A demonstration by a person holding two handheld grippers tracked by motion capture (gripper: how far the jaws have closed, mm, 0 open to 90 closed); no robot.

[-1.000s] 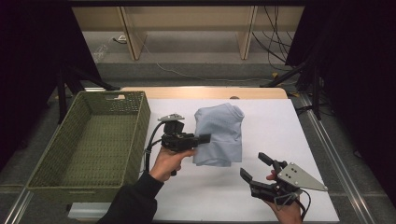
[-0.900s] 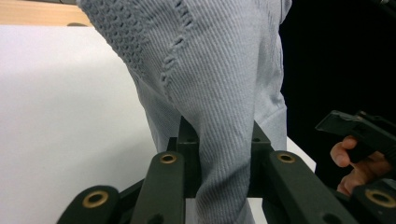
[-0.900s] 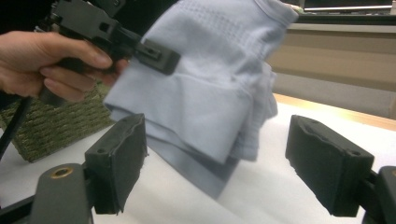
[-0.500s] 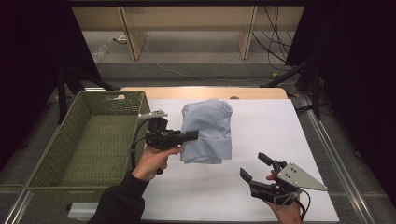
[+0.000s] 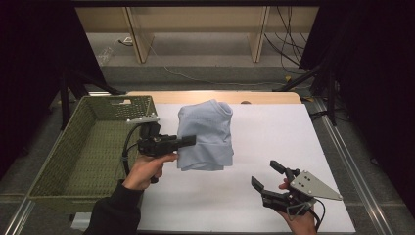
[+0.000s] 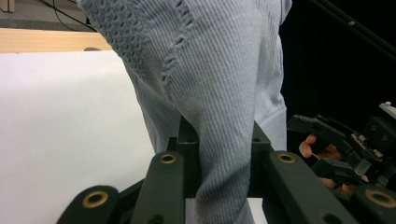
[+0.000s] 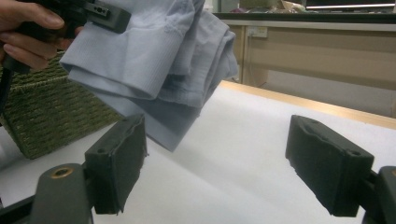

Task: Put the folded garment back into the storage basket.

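L gripper point(image 5: 188, 141) is clamped on the folded light-blue garment point(image 5: 205, 134), fabric bunched btwn its jaws as the left gripper view shows, w/ cloth rising up and away from the fingertips. Garment hangs lifted off the white table point(image 5: 274, 142), its bulk just beyond and to the right of the L fingers; lower folded edges droop below them, clear of the surface in the right gripper view. Green woven basket point(image 5: 88, 147) sits just behind the L hand point(image 5: 147, 169), on the side away from the fingertips. R gripper point(image 5: 268, 177) is held low near the table's front edge, jaws spread wide w/ nothing btwn the pads point(image 7: 119, 161); garment is well apart from them, ahead and to their left.
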